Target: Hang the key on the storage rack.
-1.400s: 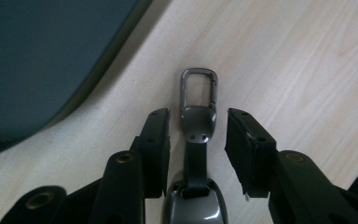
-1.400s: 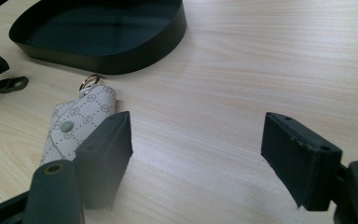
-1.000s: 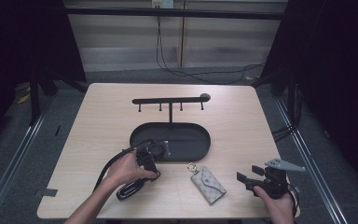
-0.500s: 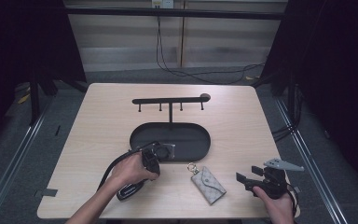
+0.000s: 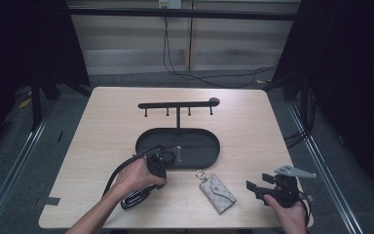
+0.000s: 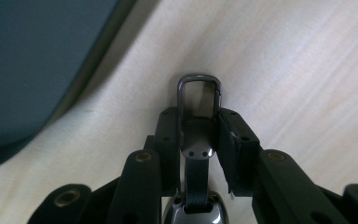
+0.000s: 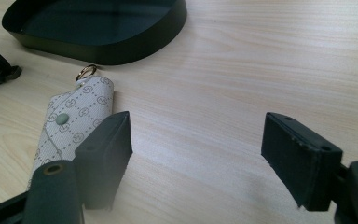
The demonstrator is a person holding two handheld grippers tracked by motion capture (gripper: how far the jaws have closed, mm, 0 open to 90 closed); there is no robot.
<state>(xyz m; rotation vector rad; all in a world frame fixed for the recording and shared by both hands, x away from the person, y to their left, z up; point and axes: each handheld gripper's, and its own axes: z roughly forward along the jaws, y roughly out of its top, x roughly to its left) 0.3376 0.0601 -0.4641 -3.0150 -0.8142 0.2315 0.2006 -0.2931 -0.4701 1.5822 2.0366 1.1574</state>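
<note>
Wooden table (image 5: 107,122): tray (image 5: 195,146), key pouch (image 5: 217,192).

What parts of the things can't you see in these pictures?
- Dark metal key clip: in the left gripper view its lower part is covered by the left gripper.
- Grey patterned key pouch: in the right gripper view one black jaw covers its lower end.
- Black oval tray: cut off by that view's top edge.

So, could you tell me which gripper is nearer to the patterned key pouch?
Right. The right gripper sits open just beside the key pouch; the left gripper is farther off, by the tray's edge.
</note>
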